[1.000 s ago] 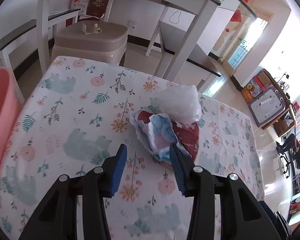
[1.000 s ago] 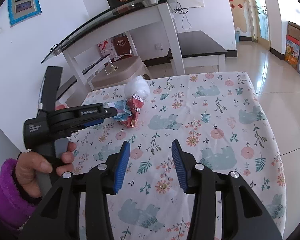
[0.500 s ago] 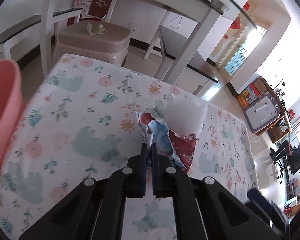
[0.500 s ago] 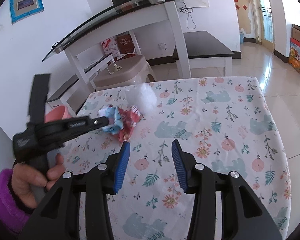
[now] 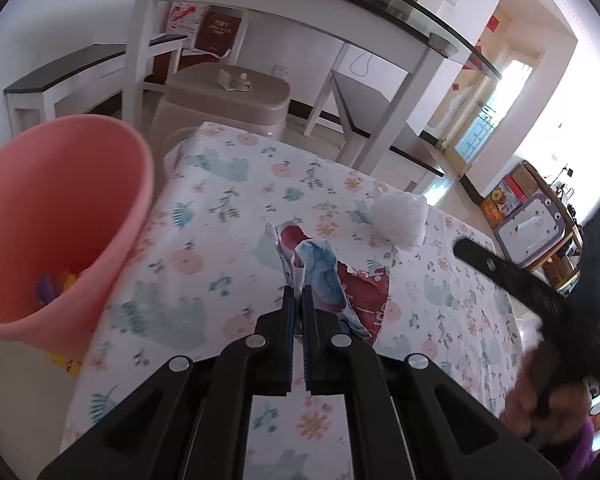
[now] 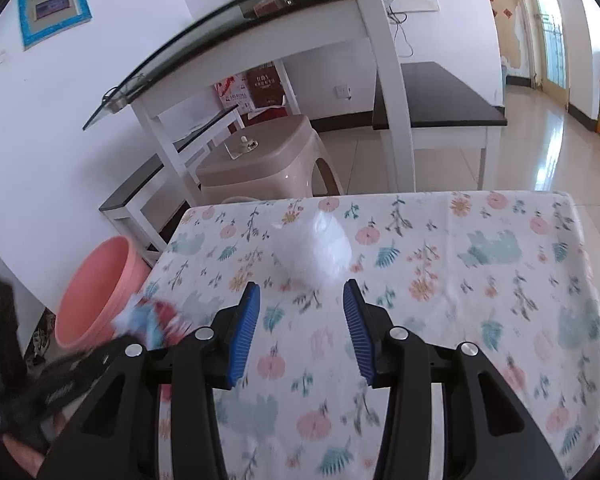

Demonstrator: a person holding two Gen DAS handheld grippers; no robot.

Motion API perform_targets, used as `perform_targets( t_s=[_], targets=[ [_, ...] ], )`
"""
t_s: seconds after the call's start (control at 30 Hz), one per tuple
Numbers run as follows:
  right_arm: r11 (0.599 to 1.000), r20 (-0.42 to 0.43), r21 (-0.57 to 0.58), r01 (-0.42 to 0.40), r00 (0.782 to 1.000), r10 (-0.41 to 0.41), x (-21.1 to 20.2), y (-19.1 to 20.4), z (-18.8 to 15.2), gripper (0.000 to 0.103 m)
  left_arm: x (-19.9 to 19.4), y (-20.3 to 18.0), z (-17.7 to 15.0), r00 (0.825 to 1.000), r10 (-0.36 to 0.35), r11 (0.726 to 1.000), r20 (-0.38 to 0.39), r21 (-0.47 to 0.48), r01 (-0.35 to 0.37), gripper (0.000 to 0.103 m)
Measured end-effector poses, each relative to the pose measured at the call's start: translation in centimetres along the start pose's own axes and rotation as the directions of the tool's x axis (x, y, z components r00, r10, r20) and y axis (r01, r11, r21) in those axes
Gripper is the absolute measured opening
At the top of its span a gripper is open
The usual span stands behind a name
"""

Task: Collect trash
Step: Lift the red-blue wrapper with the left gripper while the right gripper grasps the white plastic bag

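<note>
My left gripper (image 5: 298, 296) is shut on a crumpled red, blue and white wrapper (image 5: 332, 280), which hangs off its tips above the flowered tablecloth (image 5: 220, 280). The same wrapper (image 6: 160, 316) shows blurred at the left of the right wrist view, near the table's left edge. A pink bin (image 5: 56, 216) stands beside the table on the left, with some scraps at its bottom; it is also in the right wrist view as the pink bin (image 6: 96, 292). A crumpled white plastic ball (image 6: 320, 248) lies on the cloth just ahead of my open right gripper (image 6: 300, 304); nothing is between its fingers.
A beige plastic stool (image 6: 260, 164) with small items on top stands beyond the table's far edge. Behind it are a white glass-topped desk (image 6: 340, 28) and dark-topped benches (image 6: 440, 108). A hand (image 5: 540, 392) holds the right gripper's handle at the lower right of the left wrist view.
My left gripper closed on the wrapper and carried it left toward the pink bin, away from the white plastic ball. My right gripper moved forward toward that ball, still open.
</note>
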State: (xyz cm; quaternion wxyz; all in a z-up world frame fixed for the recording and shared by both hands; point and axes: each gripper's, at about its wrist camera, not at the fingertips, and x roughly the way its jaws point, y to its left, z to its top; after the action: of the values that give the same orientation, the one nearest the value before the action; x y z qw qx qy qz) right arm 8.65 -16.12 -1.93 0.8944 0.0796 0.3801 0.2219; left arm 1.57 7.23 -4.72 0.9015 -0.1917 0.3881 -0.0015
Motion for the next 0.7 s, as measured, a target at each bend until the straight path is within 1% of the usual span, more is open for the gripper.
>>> perform_targets(
  t_s=[0.13,0.3,0.43,0.47,0.5,0.53,0.63,0.7],
  targets=[
    [1.0,-0.016,0.004,0.016,1.0,-0.016,2.7,0.0,1.2,0.044,-0.6,0.9,-0.4,1.0,0.021,1.0,0.006,0.006,-0.021,0.003],
    [0.997,-0.063,-0.006,0.082,0.995,-0.082,6.0,-0.2,1.8,0.044,-0.8,1.7,-0.4,1.0,0.016,1.0,0.012,-0.008,-0.016,0.003],
    [0.996,-0.076,-0.001,0.088,0.993,-0.088,6.9,-0.4,1.4,0.044,-0.5,1.8,-0.6,1.0,0.015,1.0,0.006,-0.006,-0.015,0.003],
    [0.996,-0.075,0.001,0.085,0.994,-0.085,6.8,-0.4,1.3,0.043,-0.5,1.7,-0.6,1.0,0.016,1.0,0.007,-0.003,-0.016,0.003],
    [0.997,-0.076,0.004,0.081,0.994,-0.081,6.8,-0.5,1.2,0.039,-0.5,1.6,-0.6,1.0,0.017,1.0,0.008,0.001,-0.017,0.003],
    [0.997,-0.081,0.006,0.076,0.994,-0.075,6.7,-0.5,1.1,0.032,-0.4,1.5,-0.6,1.0,0.017,1.0,0.008,0.004,-0.017,0.003],
    [0.997,-0.08,0.006,0.072,0.994,-0.071,5.9,-0.3,0.6,0.027,-0.6,1.2,-0.7,1.0,0.018,1.0,0.014,0.015,-0.018,0.003],
    [0.998,-0.077,0.004,0.064,0.995,-0.063,5.1,0.0,0.2,0.025,-0.9,0.9,-0.7,0.999,0.024,0.999,0.026,0.029,-0.025,0.003]
  ],
)
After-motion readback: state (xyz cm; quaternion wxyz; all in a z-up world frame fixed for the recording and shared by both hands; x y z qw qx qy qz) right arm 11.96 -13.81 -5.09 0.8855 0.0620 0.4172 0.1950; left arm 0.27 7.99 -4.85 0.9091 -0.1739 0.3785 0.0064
